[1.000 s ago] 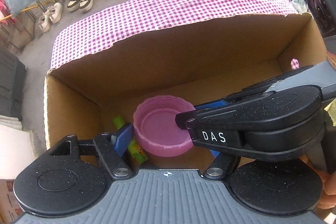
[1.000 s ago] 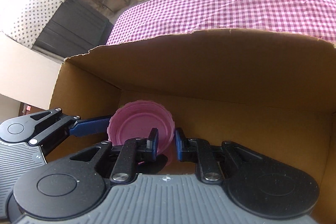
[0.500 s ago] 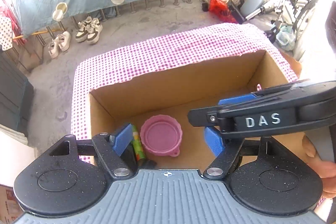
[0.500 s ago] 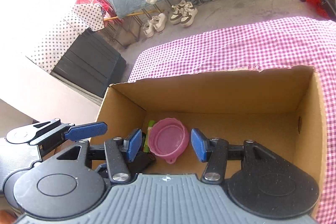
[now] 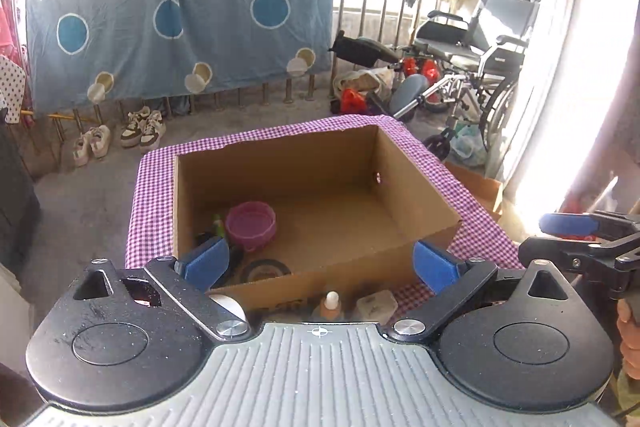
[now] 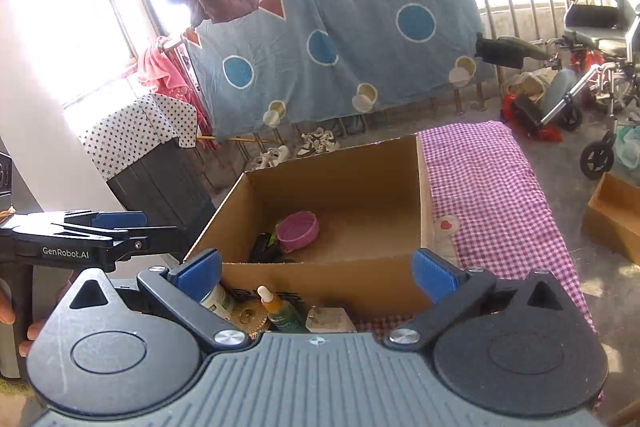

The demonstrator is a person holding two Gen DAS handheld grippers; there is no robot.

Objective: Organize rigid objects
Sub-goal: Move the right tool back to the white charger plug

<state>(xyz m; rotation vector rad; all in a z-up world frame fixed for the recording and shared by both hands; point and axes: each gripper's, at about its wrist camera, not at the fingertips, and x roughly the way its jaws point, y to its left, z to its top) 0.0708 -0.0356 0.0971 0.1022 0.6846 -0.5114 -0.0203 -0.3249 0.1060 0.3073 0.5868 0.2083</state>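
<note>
An open cardboard box (image 5: 404,163) stands on the purple checked cloth; it also shows in the right wrist view (image 6: 320,279). A pink bowl (image 5: 251,224) (image 6: 298,230) lies in its near left corner beside a green item (image 5: 218,226) and a dark round item (image 5: 266,269). My left gripper (image 5: 320,263) is open and empty, high above the box's near edge. My right gripper (image 6: 316,273) is open and empty too. In front of the box lie an orange dropper bottle (image 6: 276,309), a white plug (image 6: 330,319), a gold round lid (image 6: 246,317) and a white jar (image 6: 216,301).
The checked cloth (image 6: 492,195) covers the table to the right of the box. A blue sheet (image 5: 180,27) hangs on railings behind, with shoes (image 5: 142,127) on the floor. A wheelchair (image 5: 480,67) stands at the right. A second small cardboard box (image 6: 612,215) sits on the floor.
Both grippers have pulled up and back out of the box. The right gripper let go of the pink bowl, which now rests in the box, and both jaws opened wider.
</note>
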